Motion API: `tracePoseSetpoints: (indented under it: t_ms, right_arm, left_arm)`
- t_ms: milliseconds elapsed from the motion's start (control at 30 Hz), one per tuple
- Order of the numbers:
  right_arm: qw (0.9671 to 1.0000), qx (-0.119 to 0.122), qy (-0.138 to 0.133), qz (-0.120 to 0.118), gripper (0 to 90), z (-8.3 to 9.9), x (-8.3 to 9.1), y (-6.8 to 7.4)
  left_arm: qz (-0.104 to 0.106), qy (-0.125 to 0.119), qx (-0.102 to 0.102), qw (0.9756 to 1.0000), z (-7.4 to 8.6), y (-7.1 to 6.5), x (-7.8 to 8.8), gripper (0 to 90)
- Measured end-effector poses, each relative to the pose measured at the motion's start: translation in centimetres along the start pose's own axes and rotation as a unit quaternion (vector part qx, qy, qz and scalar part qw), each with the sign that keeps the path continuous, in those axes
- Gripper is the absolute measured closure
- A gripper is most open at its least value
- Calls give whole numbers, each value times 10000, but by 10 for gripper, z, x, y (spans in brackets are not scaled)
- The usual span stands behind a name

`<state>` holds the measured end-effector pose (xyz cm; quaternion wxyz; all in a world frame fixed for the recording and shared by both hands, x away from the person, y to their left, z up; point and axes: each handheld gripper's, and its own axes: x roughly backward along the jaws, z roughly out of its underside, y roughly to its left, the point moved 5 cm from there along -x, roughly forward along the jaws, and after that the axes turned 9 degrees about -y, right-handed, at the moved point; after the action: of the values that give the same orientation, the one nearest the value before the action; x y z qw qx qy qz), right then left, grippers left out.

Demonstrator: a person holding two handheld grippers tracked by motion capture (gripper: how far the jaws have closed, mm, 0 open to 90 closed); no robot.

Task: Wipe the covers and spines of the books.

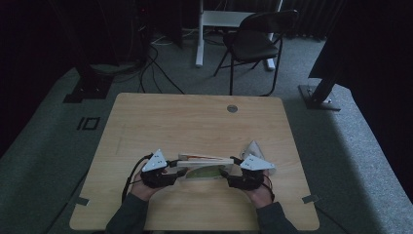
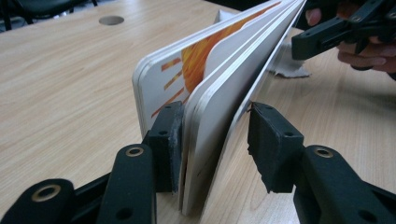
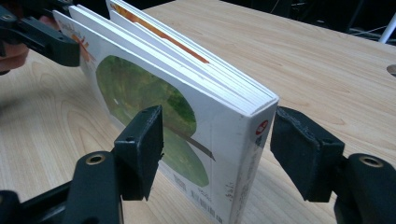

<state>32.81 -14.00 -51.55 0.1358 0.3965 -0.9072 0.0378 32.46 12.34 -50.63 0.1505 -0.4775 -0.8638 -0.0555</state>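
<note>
A: From the high view, where is it? I see the board book point(image 1: 203, 167) near the front edge of the table point(image 1: 146, 122), standing on edge between the left gripper point(image 1: 171, 171) and the right gripper point(image 1: 228, 176).

B: Yes, one hand at each end. A crumpled white wrapper point(image 1: 254, 147) lies just beyond the right hand. My worry: the book is balanced on its edge, and if both ends are loose it could tip flat or fan open.

A: The left gripper view?

B: Jaws partly apart. One pad point(image 2: 168, 140) lies against the orange-printed cover, but the other pad point(image 2: 271, 144) stands clear of the loose pages. So nothing is clamped there, and the pages are already splaying.

A: And the right gripper view?

B: The spine end of the book point(image 3: 233, 140) sits between the jaws. The left-hand pad point(image 3: 142, 140) is at the green cover, touching or nearly so; the right-hand pad point(image 3: 301, 149) is plainly off the spine. No real grip, so a nudge could topple it.
</note>
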Motion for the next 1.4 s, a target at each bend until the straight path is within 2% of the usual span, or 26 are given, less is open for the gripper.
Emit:
tracePoseSetpoints:
  t_ms: [233, 333, 467, 700, 867, 1200, 1400]
  right_arm:
    - [10000, -6, -1, 4, 337, 0, 0, -1]
    - [10000, -17, 1, 0, 338, 1, 0, -1]
    - [10000, -19, 14, -6, 339, 2, -1, -1]
    - [10000, -24, 15, 8, 331, 2, 0, -2]
    - [10000, -35, 39, 11, 324, 3, -1, -2]
    - [10000, -44, 83, 9, 316, 5, -3, -1]
    - [10000, -52, 83, 1, 312, 5, -3, -2]
  left_arm:
    - [-45, -206, -83, 9997, -6, 0, 8, 557]
    - [-153, -235, -217, 9994, -8, 0, 11, 554]
    - [-183, -350, -286, 9988, -12, -2, 14, 544]
    - [-295, -590, -202, 9976, -16, 1, 17, 414]
    - [-436, -613, -180, 9970, -16, 4, 15, 342]
    - [-247, -676, -178, 9972, -17, 6, 6, 274]
    - [-260, -618, -183, 9976, -14, 10, -1, 269]
